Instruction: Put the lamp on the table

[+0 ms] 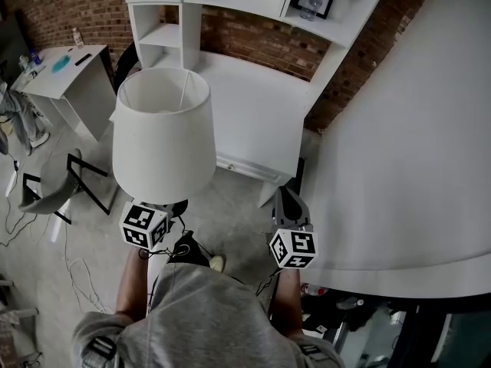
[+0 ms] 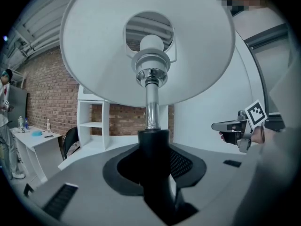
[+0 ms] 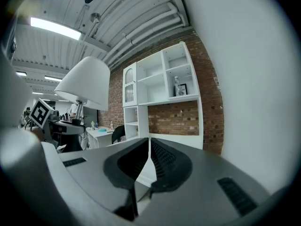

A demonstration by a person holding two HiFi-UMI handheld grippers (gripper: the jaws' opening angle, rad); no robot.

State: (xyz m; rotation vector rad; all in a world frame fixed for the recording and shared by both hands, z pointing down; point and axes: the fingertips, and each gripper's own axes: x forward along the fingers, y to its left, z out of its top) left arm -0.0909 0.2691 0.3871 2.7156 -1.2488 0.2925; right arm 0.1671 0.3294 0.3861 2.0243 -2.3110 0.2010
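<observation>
Left gripper (image 2: pixel 153 166): I clamp the lamp (image 1: pixel 163 136) by its stem, shade upright.
Right gripper (image 3: pixel 143 166): jaws together, empty.
Next: keep it level to the table (image 1: pixel 253 106), upper centre; lower gently.

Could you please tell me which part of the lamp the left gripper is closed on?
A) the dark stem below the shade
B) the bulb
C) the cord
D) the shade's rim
A: in the left gripper view, the left gripper is clamped on the dark stem, with the shade well above it.
</observation>
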